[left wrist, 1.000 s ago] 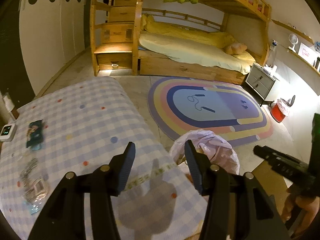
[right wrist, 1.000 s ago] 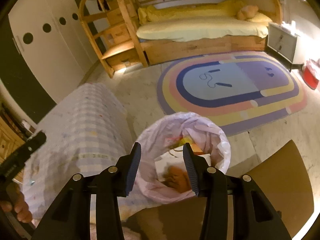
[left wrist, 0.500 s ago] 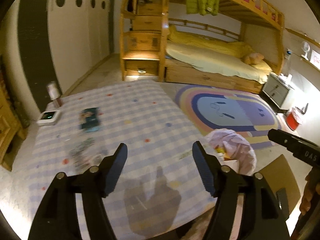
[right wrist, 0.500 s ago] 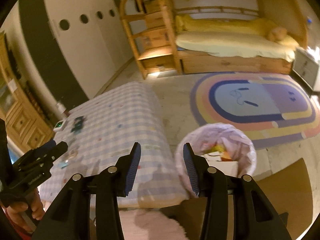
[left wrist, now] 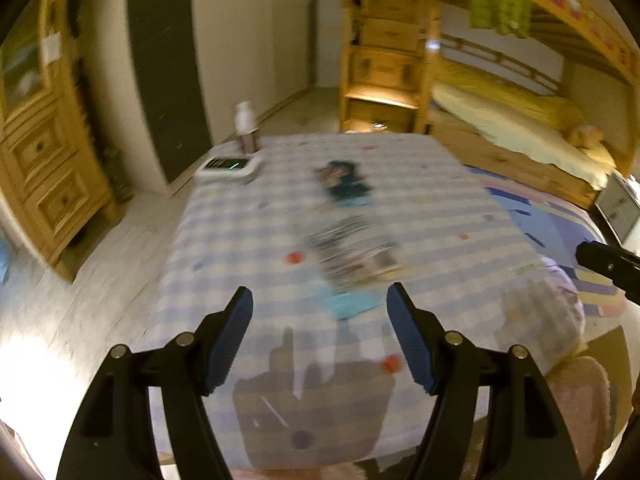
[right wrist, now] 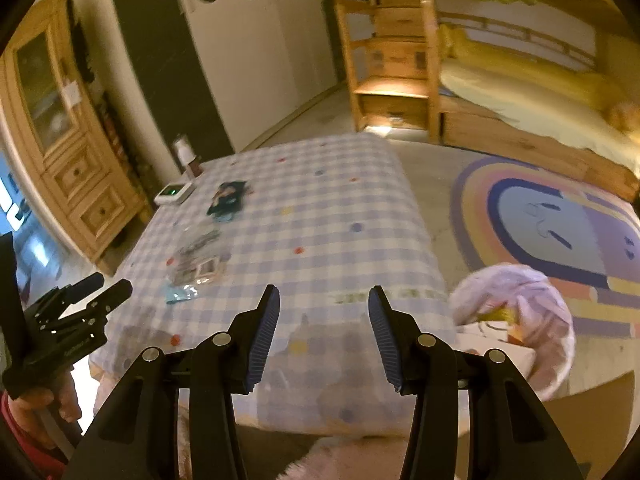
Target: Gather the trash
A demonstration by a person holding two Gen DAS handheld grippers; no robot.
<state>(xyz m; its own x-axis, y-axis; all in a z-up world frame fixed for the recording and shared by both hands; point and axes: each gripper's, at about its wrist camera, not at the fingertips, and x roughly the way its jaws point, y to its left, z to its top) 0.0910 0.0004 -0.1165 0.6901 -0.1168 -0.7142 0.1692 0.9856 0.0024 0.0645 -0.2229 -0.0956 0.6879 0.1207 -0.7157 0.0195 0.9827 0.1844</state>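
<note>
Both your left hand-held gripper (left wrist: 320, 334) and right hand-held gripper (right wrist: 324, 334) stand apart and empty over the checked desk (right wrist: 340, 208); the thin wrappers (right wrist: 198, 268) lie flat near its left edge, well apart from the lined bin (right wrist: 516, 312), so a shallow pinch may skid off them or snag the cloth.

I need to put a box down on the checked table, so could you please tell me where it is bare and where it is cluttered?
The table is bare on its half toward the rug, from the wrappers to the edge above the trash bag. The other side is crowded: a white device, a dark packet, and the wrappers.
</note>
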